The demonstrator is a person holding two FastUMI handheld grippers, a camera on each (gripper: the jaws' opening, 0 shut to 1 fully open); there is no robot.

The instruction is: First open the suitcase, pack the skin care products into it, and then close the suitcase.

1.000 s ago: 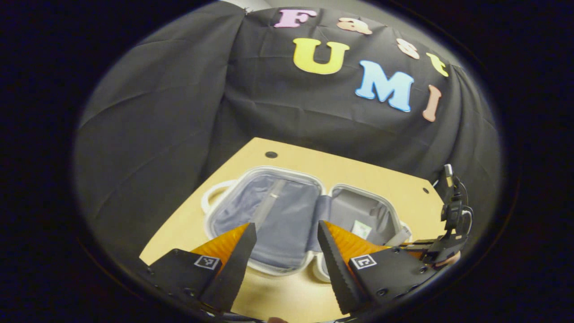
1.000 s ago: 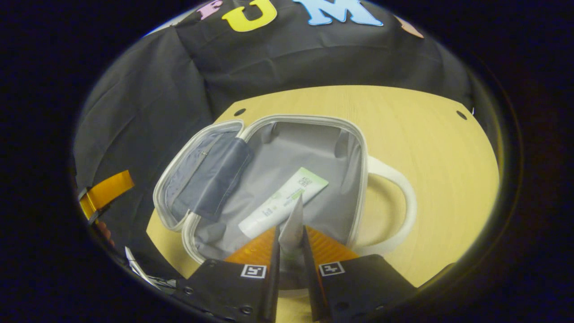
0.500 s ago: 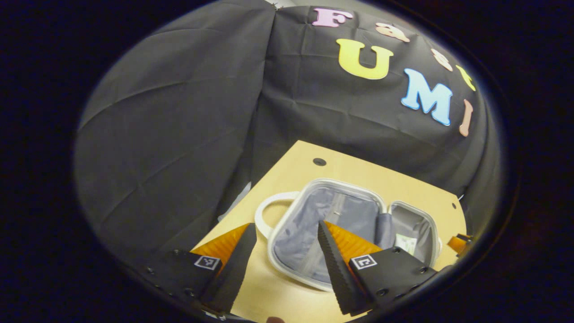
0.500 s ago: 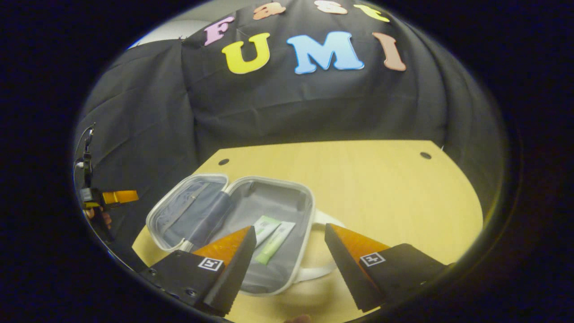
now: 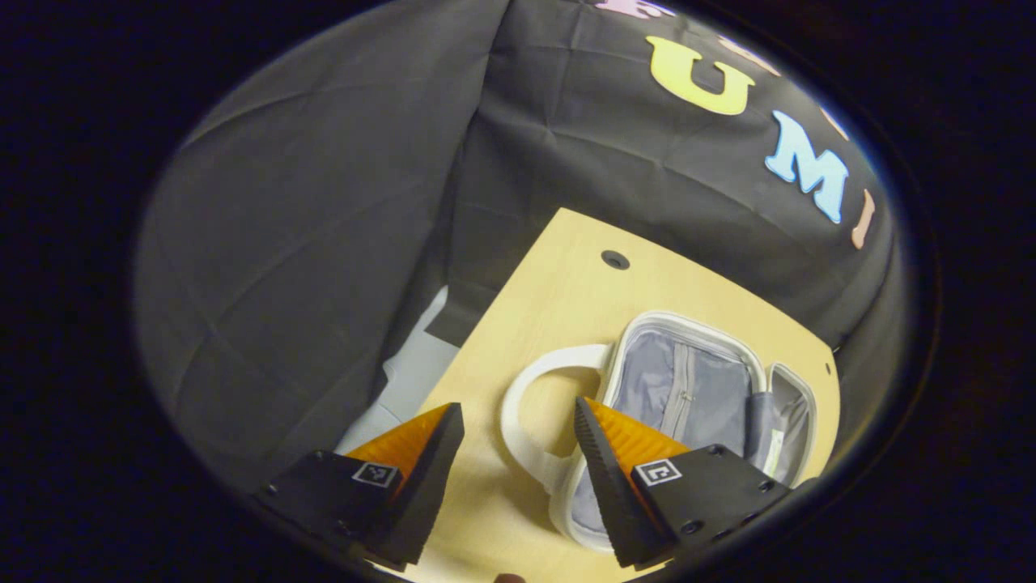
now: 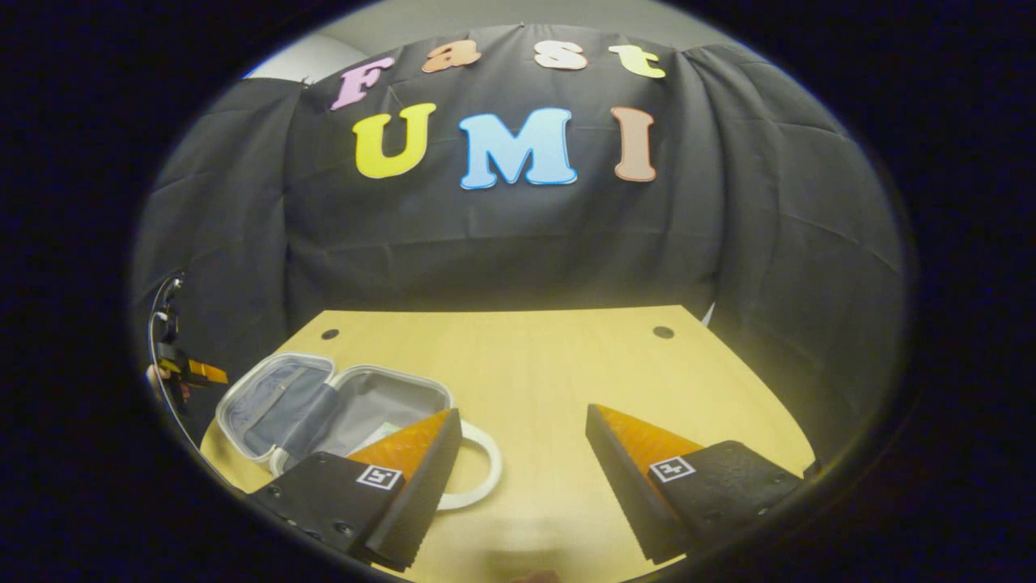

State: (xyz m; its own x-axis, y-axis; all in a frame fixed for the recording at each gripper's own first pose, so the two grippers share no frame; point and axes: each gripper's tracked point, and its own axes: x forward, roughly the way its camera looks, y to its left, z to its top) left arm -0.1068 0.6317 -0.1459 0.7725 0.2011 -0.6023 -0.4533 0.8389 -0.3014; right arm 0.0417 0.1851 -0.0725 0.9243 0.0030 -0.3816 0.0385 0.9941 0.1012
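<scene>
- The left tongs (image 5: pixel 518 478) stand wide apart with nothing between them, hanging over the desk (image 5: pixel 558 300) just beside the suitcase (image 5: pixel 688 397).
- One of the left tongs' fingers (image 5: pixel 615 478) crosses in front of the suitcase's white handle (image 5: pixel 526 405); whether it touches the handle cannot be told.
- The suitcase lies open and flat on the desk, both grey-lined halves facing up, its white loop handle sticking out toward the left tongs.
- The right tongs (image 6: pixel 522 478) are also spread wide and hold nothing, over bare desk (image 6: pixel 566 364) beside the suitcase (image 6: pixel 332 401).
- A pale skin care tube (image 6: pixel 380 429) lies inside the suitcase half nearer the right tongs, mostly hidden behind a finger.
- Beyond the suitcase's far side, the other gripper shows small at the edge of the right gripper view.
</scene>
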